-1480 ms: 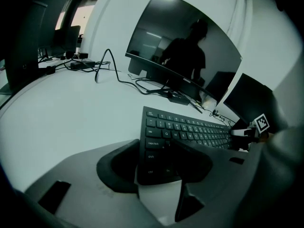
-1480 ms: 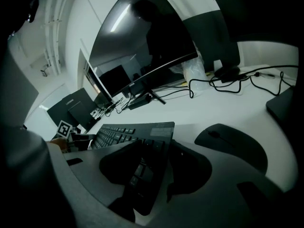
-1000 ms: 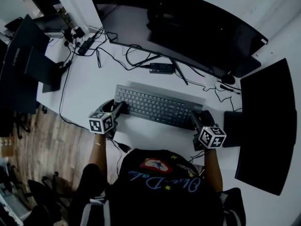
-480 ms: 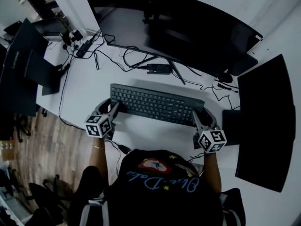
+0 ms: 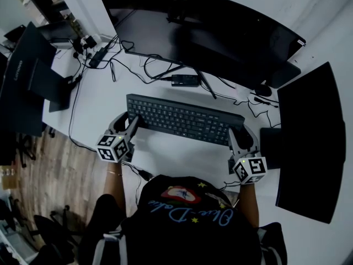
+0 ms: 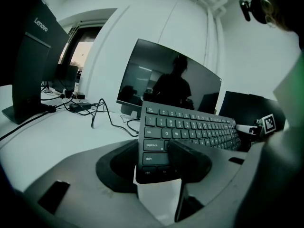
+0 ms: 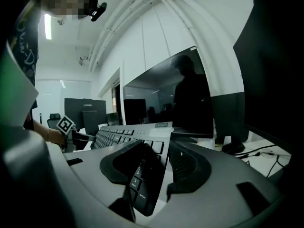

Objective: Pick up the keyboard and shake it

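Keyboard [image 5: 185, 119] hangs over the middle of the tabletop [image 5: 176, 162], between its front edge and the curved monitor [image 5: 204, 32], and seems just clear of the surface (a shadow lies beneath it). The left gripper [image 5: 131, 128] is clamped on its left short end, one jaw over the shift and ctrl corner and one under it; the right gripper [image 5: 237, 139] is clamped the same way on the right short end, at the number-pad corner.

The lift looks begun and the shake is yet to come. Both clamps bite near the front corners only, so the board could pivot or bow between them; I would keep both grips firm and move the two hands as one, neither pulling apart nor twisting. Short, quick strokes up and down, kept over the bare tabletop, should suit best; the loose cables [image 5: 149, 70] and the monitor stand behind are worth staying clear of.
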